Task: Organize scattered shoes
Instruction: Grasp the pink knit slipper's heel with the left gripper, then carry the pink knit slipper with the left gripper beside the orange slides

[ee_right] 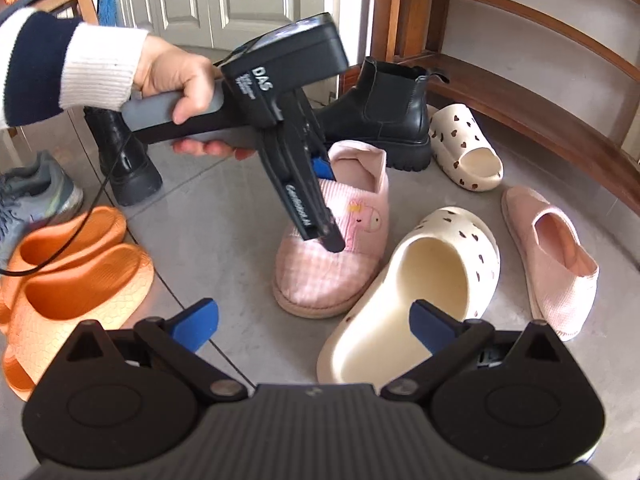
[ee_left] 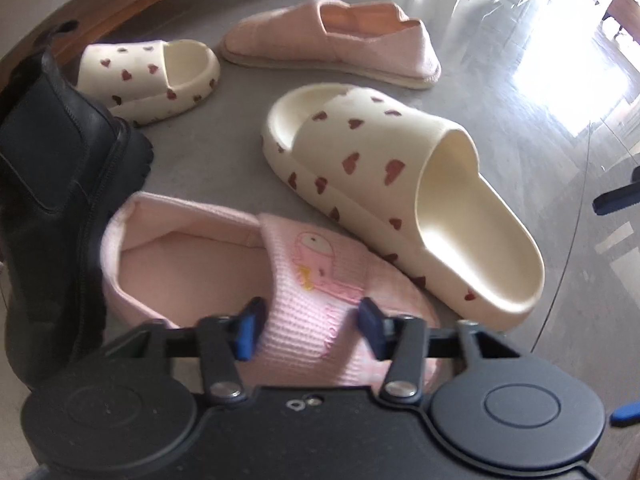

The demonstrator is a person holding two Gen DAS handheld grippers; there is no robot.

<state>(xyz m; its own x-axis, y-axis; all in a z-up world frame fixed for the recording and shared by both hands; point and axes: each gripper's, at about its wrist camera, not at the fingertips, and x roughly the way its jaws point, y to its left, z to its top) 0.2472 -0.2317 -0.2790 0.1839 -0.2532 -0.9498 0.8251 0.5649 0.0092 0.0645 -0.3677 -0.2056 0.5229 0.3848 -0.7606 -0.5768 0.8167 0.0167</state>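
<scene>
My left gripper [ee_left: 310,326] points steeply down, its blue pads pressed on either side of the upper of a pink plush slipper [ee_left: 320,264] with a cartoon patch. The right wrist view shows that gripper [ee_right: 334,242] held by a hand [ee_right: 176,72], its tips on the same slipper [ee_right: 360,220]. My right gripper [ee_right: 314,326] stands open above the floor, its right finger over the heel of a cream heart-print slide [ee_right: 432,280]. That slide [ee_left: 400,184] lies just right of the pink slipper. Its mate [ee_left: 148,76] lies farther off.
A pink knit slip-on [ee_right: 556,248] lies right of the cream slide. A black ankle boot [ee_right: 384,112] stands behind the pink slipper, another boot [ee_right: 124,156] to the left. Orange slides [ee_right: 72,272] and a grey sneaker [ee_right: 32,196] sit far left. A wooden rack [ee_right: 520,60] borders the right.
</scene>
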